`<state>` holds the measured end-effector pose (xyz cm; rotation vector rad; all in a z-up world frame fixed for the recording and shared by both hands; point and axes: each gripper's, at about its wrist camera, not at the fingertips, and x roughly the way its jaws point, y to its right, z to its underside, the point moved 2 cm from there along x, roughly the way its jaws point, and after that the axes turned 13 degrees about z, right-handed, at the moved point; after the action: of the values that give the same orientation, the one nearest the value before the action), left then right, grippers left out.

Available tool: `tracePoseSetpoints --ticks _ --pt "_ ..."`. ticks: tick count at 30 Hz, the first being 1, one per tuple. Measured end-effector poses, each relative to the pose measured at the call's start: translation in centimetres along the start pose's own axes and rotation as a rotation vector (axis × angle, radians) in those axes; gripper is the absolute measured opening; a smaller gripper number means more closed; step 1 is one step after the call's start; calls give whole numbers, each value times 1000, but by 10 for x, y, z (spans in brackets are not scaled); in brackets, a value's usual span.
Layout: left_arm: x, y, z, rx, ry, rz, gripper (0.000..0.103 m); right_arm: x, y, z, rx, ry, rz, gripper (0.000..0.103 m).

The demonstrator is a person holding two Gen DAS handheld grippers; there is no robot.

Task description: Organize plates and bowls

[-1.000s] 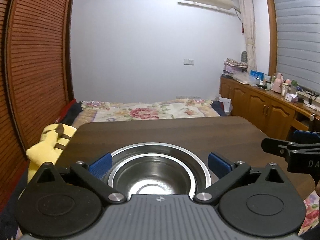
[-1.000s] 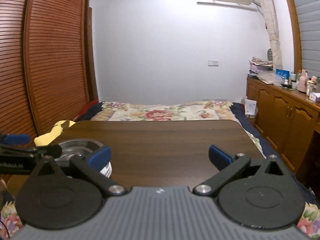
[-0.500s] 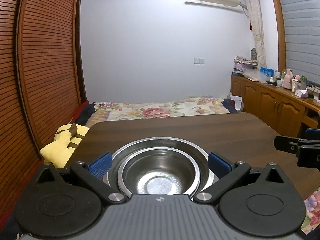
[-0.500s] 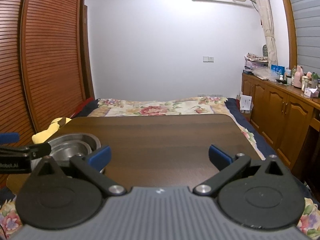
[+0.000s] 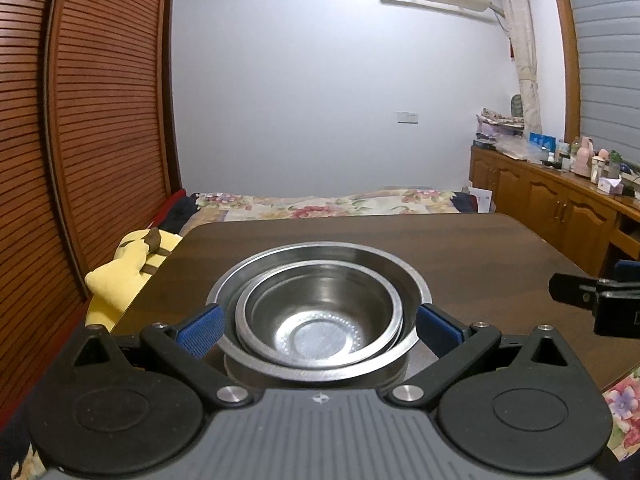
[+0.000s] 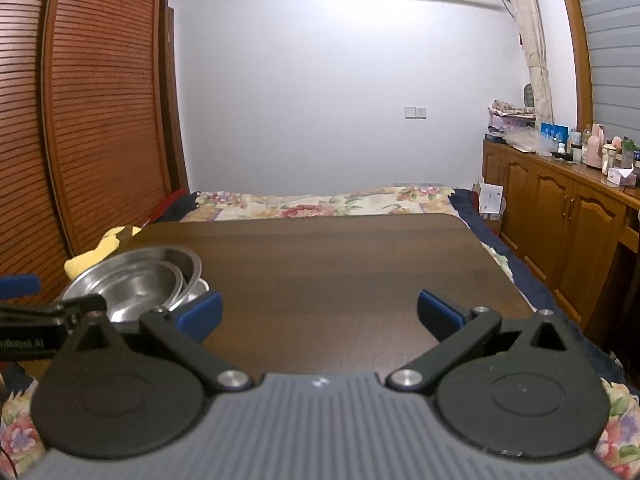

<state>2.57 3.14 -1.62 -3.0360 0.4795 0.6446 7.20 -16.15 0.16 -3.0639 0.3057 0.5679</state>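
Two bowls (image 5: 320, 312) nested between spread left gripper (image 5: 318, 326) fingers, saving table (image 6: 340, 264) space; right gripper (image 6: 318, 312) spread, empty.

Dim room with soft, even light, sharp pictures, small shine inside the metal bowls (image 5: 320, 320), edges bent round, corners dark

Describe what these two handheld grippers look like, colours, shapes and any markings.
Both match. The left gripper and right gripper each have a grey ribbed body, two black round discs, black linkage arms on silver pivot pins, and jaws tipped with blue textured pads. A small emblem sits at the body's front centre. White lettering shows on the left gripper's side, seen from the right wrist. No cables or sleeves visible.
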Motion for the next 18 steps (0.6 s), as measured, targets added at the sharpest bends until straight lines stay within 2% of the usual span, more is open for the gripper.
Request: tracePoseSetpoints --ticks 11,18 --pt "-1 3 24 -1 -37 -4 103 3 0 18 -5 -27 9 103" --pt "0 -1 27 -21 -45 -7 103 4 1 23 -2 -46 9 103"
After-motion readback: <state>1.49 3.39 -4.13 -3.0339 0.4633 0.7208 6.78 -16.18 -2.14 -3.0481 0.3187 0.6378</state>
